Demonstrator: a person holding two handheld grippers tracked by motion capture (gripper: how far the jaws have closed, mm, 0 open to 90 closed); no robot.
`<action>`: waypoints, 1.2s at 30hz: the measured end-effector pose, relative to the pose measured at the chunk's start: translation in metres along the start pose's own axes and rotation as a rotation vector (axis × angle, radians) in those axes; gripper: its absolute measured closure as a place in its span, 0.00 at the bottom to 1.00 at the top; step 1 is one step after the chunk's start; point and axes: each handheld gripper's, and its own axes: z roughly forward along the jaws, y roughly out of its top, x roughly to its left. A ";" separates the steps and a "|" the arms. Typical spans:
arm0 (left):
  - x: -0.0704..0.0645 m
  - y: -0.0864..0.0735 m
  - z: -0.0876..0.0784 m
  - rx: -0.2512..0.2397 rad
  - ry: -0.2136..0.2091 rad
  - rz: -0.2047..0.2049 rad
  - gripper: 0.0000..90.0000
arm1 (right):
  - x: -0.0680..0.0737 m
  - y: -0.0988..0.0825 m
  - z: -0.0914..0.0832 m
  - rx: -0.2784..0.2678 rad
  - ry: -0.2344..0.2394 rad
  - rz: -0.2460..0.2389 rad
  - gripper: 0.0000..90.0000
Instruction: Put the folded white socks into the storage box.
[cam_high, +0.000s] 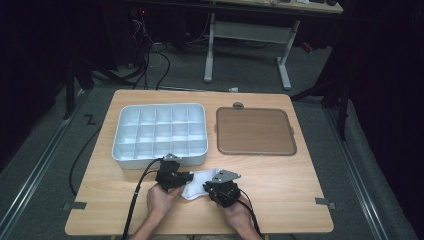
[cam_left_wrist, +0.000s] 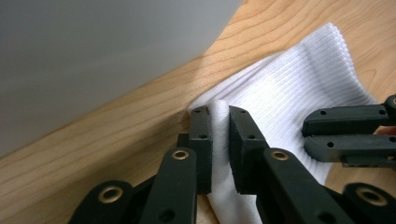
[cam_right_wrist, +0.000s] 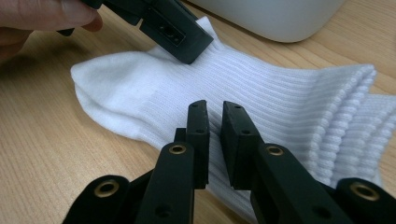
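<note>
High view puts the left gripper (cam_high: 186, 176) at the near middle of the table (cam_high: 280, 185), its tips on the left end of a white sock (cam_high: 197, 186); the right gripper (cam_high: 210, 189) sits just beside it at the sock's right end, both held by hands coming from the near edge. Beyond the left gripper stands a white tray (cam_high: 159, 134) with many compartments, and beyond the right gripper lies a brown mat (cam_high: 255, 131).

Left gripper view brings out what that one cannot: the jaws pinch a raised fold of the ribbed sock (cam_left_wrist: 280, 93), with the tray's grey wall (cam_left_wrist: 93, 56) looming to their left and the other gripper's jaws at the right edge, pressed nearly together over the fabric.

Right gripper view shows the right gripper (cam_right_wrist: 215, 140) pinching the sock (cam_right_wrist: 261, 93) at its near edge, the ribbed cuffs stacked to the right, and the left gripper's tip clamped on the fabric just ahead, next to a thumb (cam_right_wrist: 46, 14).
</note>
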 end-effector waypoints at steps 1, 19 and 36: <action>0.000 0.000 0.000 0.000 0.000 0.000 0.90 | 0.000 0.000 0.000 0.000 0.000 0.000 0.91; -0.011 0.006 -0.023 -0.026 -0.085 -0.019 0.92 | 0.003 0.000 -0.001 0.008 -0.004 -0.019 0.94; -0.009 0.010 -0.043 -0.060 -0.100 -0.043 0.93 | 0.019 0.017 0.011 0.052 0.038 -0.089 0.98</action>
